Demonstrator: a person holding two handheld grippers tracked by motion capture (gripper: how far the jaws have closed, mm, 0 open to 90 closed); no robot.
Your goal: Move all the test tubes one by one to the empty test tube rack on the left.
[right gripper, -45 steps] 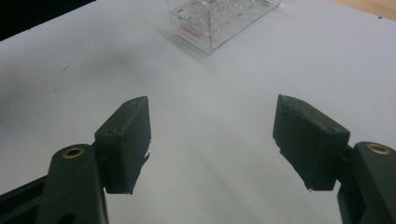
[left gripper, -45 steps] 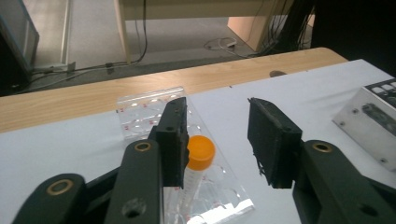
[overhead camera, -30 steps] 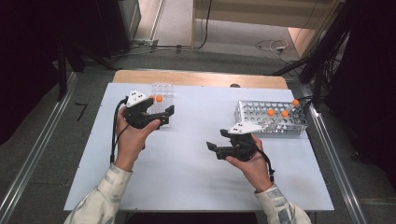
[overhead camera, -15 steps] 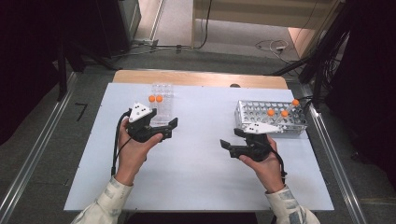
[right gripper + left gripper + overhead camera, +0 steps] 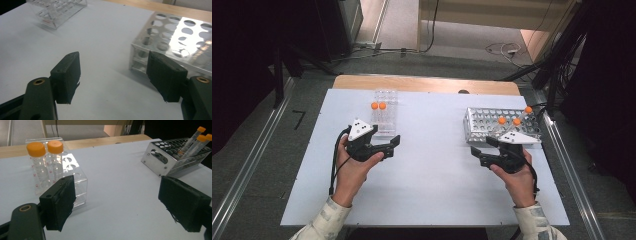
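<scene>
A clear plastic rack at the far left holds two orange-capped tubes. My left gripper hovers just in front of it, open and empty. In the left gripper view the rack and its tubes stand behind the left jaw of that gripper. A metal rack at the far right carries three leaning orange-capped tubes. My right gripper is open and empty by its near edge. In the right gripper view the metal rack sits behind the right jaw of this gripper.
The racks stand on a white board with a wooden strip along its far edge. Metal rails run along the floor on both sides. Cables lie on the floor beyond the table.
My left gripper has drawn back from the clear rack toward the person. My right gripper has shifted right, up to the metal rack's near edge. Both stay open.
</scene>
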